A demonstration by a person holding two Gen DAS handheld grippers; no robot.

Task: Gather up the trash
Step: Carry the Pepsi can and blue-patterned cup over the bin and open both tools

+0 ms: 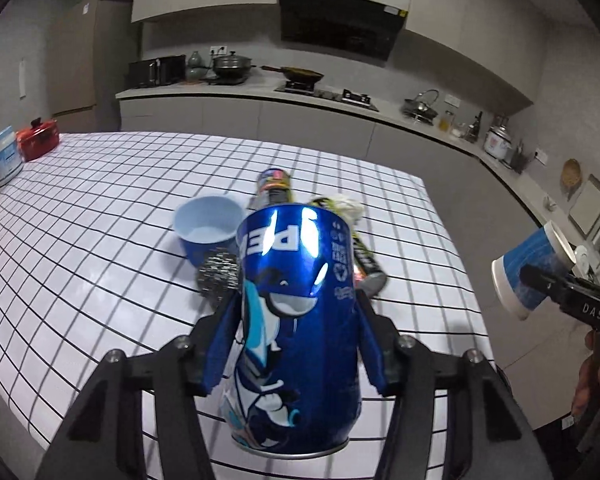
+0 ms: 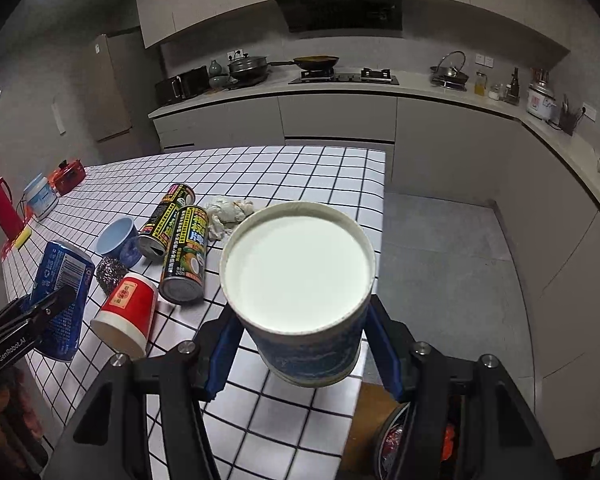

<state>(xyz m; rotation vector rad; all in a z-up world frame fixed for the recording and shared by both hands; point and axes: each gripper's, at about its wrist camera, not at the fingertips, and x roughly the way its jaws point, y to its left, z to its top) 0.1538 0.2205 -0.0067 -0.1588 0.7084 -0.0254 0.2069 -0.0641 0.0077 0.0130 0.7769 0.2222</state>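
My left gripper (image 1: pixel 296 308) is shut on a blue Pepsi can (image 1: pixel 296 320) and holds it above the checked table (image 1: pixel 100 208); the can also shows in the right wrist view (image 2: pixel 60 296). My right gripper (image 2: pixel 300 320) is shut on a blue paper cup (image 2: pixel 304 300) with its white base toward the camera, held past the table's right edge; the cup also shows in the left wrist view (image 1: pixel 528 268). On the table lie two black drink cans (image 2: pixel 184 256), a red paper cup (image 2: pixel 128 316), a crumpled tissue (image 2: pixel 228 212), a steel scourer (image 2: pixel 110 276) and a blue cup (image 2: pixel 120 240).
A trash bin (image 2: pixel 396 440) stands on the floor under my right gripper, beside the table. A white tub (image 2: pixel 40 200), a red pot (image 2: pixel 68 176) and a red flask (image 2: pixel 0 204) sit at the table's far left. Kitchen counters (image 2: pixel 340 92) run behind and right.
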